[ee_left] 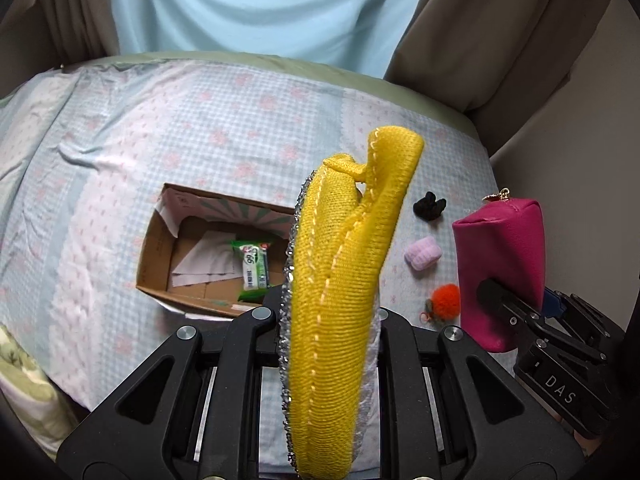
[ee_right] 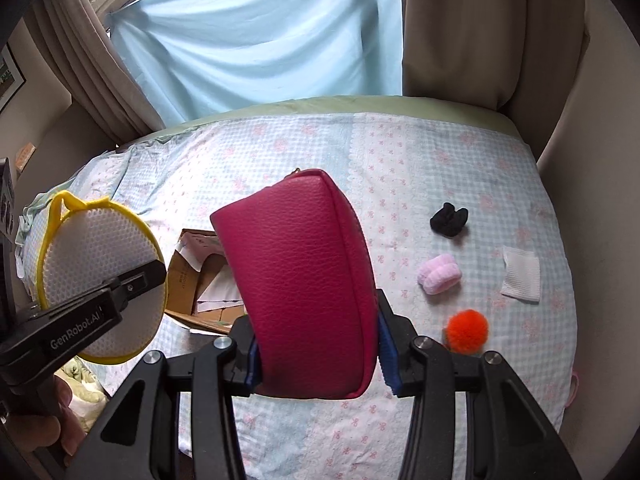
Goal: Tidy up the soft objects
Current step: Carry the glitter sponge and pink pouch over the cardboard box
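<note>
My left gripper (ee_left: 330, 320) is shut on a yellow scrub pad (ee_left: 344, 280) with a silver edge and holds it upright above the bed, just right of the open cardboard box (ee_left: 154, 252). The pad shows its white mesh side in the right wrist view (ee_right: 100, 264). My right gripper (ee_right: 316, 356) is shut on a pink pouch (ee_right: 304, 280), held in the air; the pouch also shows in the left wrist view (ee_left: 500, 264). A black scrunchie (ee_right: 449, 219), a pink scrunchie (ee_right: 439, 273), an orange pom-pom (ee_right: 467, 326) and a white cloth square (ee_right: 520, 274) lie on the bed.
The box holds a green wipes pack (ee_left: 253, 268) and paper (ee_left: 204, 258). The checked bedspread (ee_right: 280, 148) covers the bed. Curtains (ee_right: 256, 32) hang behind it, and a wall (ee_right: 592, 208) runs close along the right side.
</note>
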A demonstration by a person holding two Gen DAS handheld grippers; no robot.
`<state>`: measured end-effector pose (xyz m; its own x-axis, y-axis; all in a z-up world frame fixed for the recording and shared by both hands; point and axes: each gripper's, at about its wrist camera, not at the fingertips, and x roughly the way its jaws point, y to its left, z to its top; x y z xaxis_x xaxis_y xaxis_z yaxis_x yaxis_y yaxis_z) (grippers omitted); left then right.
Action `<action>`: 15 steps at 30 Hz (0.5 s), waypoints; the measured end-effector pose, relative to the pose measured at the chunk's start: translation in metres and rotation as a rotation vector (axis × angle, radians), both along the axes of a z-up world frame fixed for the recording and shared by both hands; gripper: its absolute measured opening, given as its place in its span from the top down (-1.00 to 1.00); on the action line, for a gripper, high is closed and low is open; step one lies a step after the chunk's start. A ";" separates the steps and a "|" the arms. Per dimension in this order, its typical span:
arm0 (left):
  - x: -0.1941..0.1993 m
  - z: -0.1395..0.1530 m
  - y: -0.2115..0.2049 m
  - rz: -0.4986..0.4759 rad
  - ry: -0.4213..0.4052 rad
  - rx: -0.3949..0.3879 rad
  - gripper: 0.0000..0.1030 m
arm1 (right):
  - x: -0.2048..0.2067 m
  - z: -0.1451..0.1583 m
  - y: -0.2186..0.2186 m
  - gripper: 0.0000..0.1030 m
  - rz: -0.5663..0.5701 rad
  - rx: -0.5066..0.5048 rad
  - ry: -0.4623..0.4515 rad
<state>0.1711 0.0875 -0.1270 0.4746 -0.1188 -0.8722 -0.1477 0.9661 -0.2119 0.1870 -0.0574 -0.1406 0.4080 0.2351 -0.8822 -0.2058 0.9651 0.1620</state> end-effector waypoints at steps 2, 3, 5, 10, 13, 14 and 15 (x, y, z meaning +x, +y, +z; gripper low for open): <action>0.000 -0.007 0.022 -0.007 0.017 0.002 0.74 | 0.000 -0.008 0.023 0.17 -0.011 0.005 0.023; 0.000 -0.012 0.033 -0.011 0.029 0.001 0.74 | 0.002 -0.013 0.033 0.17 -0.018 0.007 0.035; 0.002 -0.022 0.052 -0.021 0.050 0.002 0.74 | 0.006 -0.024 0.055 0.17 -0.033 0.009 0.064; 0.017 -0.055 0.103 -0.049 0.109 0.001 0.74 | 0.021 -0.054 0.092 0.17 -0.086 0.014 0.122; 0.029 -0.079 0.126 -0.071 0.150 0.019 0.74 | 0.030 -0.074 0.108 0.17 -0.114 0.003 0.163; 0.033 -0.088 0.133 -0.078 0.163 0.016 0.74 | 0.032 -0.081 0.113 0.17 -0.123 -0.005 0.176; 0.037 -0.096 0.139 -0.084 0.177 0.015 0.74 | 0.035 -0.088 0.116 0.17 -0.131 -0.012 0.189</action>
